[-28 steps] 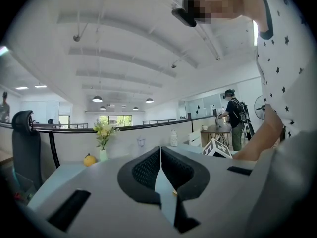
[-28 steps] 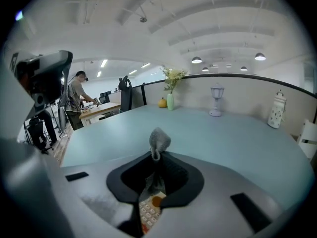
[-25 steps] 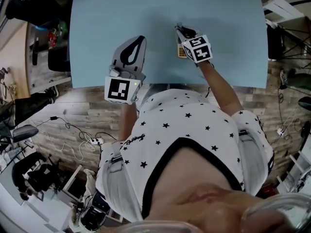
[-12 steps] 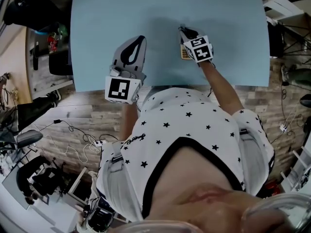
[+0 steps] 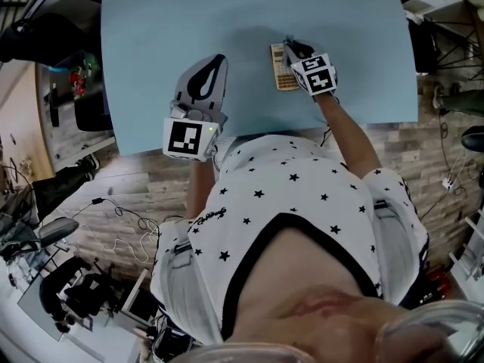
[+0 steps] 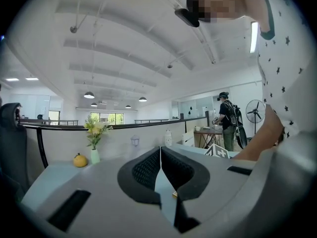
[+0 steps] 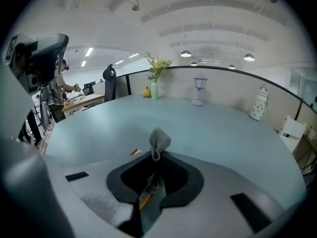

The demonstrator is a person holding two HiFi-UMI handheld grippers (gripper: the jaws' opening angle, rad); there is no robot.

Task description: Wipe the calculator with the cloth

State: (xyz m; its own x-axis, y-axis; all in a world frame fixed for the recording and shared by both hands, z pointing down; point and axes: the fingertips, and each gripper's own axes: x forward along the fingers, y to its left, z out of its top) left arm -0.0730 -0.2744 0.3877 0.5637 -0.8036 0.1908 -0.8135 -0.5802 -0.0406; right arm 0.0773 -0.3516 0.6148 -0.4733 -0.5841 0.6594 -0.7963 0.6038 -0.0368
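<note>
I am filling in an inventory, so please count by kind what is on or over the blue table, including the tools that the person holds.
hand-held gripper: 2 (left hand-held gripper, right hand-held gripper)
calculator: 1
cloth: 1, held in the right hand-held gripper
Total: 4

On the desk [image 5: 189, 21] we find the calculator [image 5: 282, 66] near the front edge, right of the middle, with our right tongs [image 5: 292, 46] just beside its right side and the cloth [image 7: 159, 140] between their jaws. Our left tongs [image 5: 219, 59] sit apart to the calculator's left. Along the far edge we see a vase [image 7: 154, 89], a lantern [image 7: 199, 94] right of it, and a jar [image 7: 257, 104] further right
</note>
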